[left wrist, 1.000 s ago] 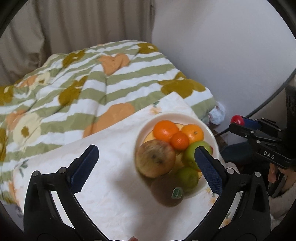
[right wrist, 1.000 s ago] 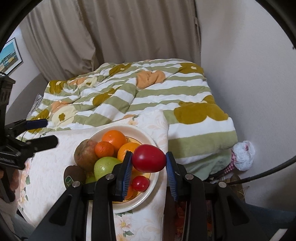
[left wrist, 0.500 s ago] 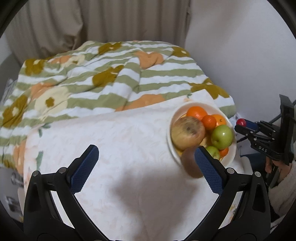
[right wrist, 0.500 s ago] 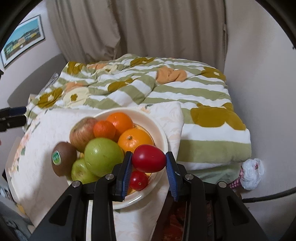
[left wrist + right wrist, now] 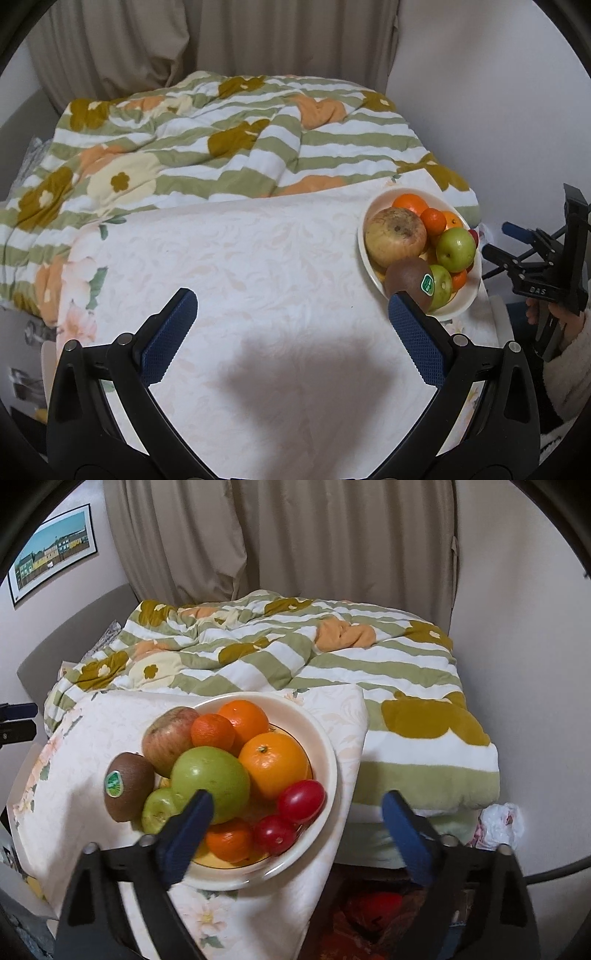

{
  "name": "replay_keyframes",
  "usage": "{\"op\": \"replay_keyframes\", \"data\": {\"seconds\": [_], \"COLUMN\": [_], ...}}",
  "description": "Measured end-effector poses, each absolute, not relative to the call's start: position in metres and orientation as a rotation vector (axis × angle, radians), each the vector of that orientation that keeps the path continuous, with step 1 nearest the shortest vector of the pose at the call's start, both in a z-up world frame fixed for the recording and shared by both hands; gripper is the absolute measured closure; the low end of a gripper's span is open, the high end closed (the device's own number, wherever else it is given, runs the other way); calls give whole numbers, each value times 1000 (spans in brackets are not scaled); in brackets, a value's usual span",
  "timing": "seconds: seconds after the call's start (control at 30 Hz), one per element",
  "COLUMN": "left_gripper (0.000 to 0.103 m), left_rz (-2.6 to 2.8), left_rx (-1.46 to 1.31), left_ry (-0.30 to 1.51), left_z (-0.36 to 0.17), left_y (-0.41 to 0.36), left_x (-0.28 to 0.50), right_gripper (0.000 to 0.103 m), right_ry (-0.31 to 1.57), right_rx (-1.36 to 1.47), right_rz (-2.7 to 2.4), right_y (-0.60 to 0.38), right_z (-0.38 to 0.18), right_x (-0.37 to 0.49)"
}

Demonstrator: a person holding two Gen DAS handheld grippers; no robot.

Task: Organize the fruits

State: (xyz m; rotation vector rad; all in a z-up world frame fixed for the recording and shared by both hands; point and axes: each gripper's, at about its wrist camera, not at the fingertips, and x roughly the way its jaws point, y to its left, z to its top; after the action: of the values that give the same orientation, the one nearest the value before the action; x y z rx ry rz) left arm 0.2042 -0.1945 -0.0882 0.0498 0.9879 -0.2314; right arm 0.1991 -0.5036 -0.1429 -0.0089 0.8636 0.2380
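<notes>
I see both tools spread apart, empty: left tool (image 5: 291,314) over white floral-clothed table (image 5: 258,258), right tool (image 5: 295,816) at cream ceramic fruit bowl (image 5: 328,760); glossy red tomato (image 5: 301,800) lies inside, beside large orange (image 5: 274,764)

A home bedroom is being shown: a bed (image 5: 369,686) is being covered by a striped floral quilt (image 5: 236,147), curtains (image 5: 295,539) are being hung behind it, and a framed picture (image 5: 51,550) is being displayed on the wall.

bowl (image 5: 325,746): glossy glazed | tomatoes (image 5: 301,800): shiny smooth | kiwi (image 5: 129,781): matt fuzzy | tablecloth (image 5: 258,258): embossed cloth
</notes>
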Motion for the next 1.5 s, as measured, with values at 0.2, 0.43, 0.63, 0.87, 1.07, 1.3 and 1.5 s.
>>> {"op": "replay_keyframes", "data": {"seconds": [0.2, 0.43, 0.63, 0.87, 1.07, 1.3, 1.5], "left_gripper": [0, 0, 0, 0, 0, 0, 0], "left_rz": [-233, -200, -115, -71, -66, -80, -79], "left_rx": [45, 6, 36, 53, 47, 54, 57], "left_ry": [938, 800, 700, 659, 642, 630, 627], "left_z": [-68, -22, 12, 27, 29, 30, 30], "left_y": [-176, -133, -99, -70, -56, -51, -52], "left_x": [189, 150, 113, 81, 61, 49, 47], "right_gripper": [1, 1, 1, 1, 1, 1, 1], "right_ry": [839, 793, 779, 740, 733, 715, 710], "right_rx": [-7, 23, 66, 34, 42, 16, 17], "right_rz": [191, 118, 81, 52, 29, 1, -8], "right_y": [-485, -435, -383, -326, -302, -291, -291], "right_z": [-113, -50, -11, 11, 15, 18, 19], "right_x": [179, 145, 116, 82, 64, 53, 52]}}
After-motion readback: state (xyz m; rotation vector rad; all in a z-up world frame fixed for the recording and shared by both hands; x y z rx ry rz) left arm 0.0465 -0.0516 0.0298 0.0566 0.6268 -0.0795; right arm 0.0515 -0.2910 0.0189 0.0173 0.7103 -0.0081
